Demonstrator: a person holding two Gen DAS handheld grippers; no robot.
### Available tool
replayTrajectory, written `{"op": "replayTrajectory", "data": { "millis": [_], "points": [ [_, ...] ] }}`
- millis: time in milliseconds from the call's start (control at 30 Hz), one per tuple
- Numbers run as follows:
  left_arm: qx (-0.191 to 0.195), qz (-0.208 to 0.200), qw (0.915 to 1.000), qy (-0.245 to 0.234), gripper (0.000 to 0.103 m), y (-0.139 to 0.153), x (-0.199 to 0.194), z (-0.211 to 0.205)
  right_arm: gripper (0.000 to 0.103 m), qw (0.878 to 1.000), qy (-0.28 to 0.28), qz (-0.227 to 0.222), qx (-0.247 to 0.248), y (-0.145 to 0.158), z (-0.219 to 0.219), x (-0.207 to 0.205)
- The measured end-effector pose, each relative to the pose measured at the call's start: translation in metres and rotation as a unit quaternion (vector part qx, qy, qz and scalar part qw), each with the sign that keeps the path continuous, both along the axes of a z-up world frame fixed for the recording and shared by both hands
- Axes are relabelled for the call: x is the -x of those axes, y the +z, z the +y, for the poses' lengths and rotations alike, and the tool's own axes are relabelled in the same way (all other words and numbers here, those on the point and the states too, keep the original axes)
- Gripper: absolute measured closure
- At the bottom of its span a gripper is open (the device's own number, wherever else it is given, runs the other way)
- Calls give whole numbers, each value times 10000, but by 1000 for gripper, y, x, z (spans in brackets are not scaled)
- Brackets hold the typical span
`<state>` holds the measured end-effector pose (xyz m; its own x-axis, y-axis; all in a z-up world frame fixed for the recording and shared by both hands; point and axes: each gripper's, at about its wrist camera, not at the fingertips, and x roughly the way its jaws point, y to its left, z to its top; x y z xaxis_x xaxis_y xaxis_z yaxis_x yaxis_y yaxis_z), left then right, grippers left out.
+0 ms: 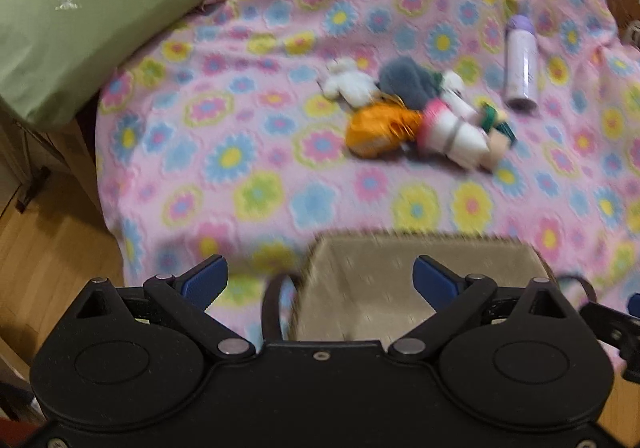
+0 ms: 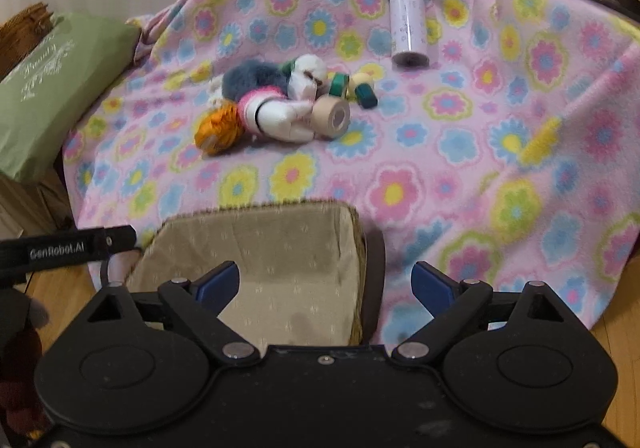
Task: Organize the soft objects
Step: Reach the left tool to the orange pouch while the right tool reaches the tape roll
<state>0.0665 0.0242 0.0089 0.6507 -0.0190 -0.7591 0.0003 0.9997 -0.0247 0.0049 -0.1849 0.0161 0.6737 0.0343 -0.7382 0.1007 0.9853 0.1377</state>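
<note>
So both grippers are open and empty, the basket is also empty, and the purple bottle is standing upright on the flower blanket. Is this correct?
Not fully. The purple bottle is lying on its side on the flower blanket, not upright; the right wrist view shows this best. The rest holds: the left gripper and right gripper are open and empty, and the basket has nothing inside as far as visible.

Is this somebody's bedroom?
Probably a bedroom or living room at home: a flowery fleece blanket covers the furniture, a green pillow sits beside it, and there's wooden flooring below. The furniture underneath is hidden.
</note>
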Motion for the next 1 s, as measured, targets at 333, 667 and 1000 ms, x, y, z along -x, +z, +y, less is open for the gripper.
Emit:
{"op": "replayTrajectory", "data": {
  "millis": [333,667,1000],
  "points": [
    [-115,96,9998,-127,7,-14,-68,-3,12,9995,-36,34,300,5,-3,-65],
    [-182,123,9987,-463,7,-26,-124,-18,12,9986,-177,214,440,-4,-9,-132],
    [26,354,9958,-846,5,-50,-172,-32,12,9978,-498,271,341,-14,-26,-195]
  ]
}}
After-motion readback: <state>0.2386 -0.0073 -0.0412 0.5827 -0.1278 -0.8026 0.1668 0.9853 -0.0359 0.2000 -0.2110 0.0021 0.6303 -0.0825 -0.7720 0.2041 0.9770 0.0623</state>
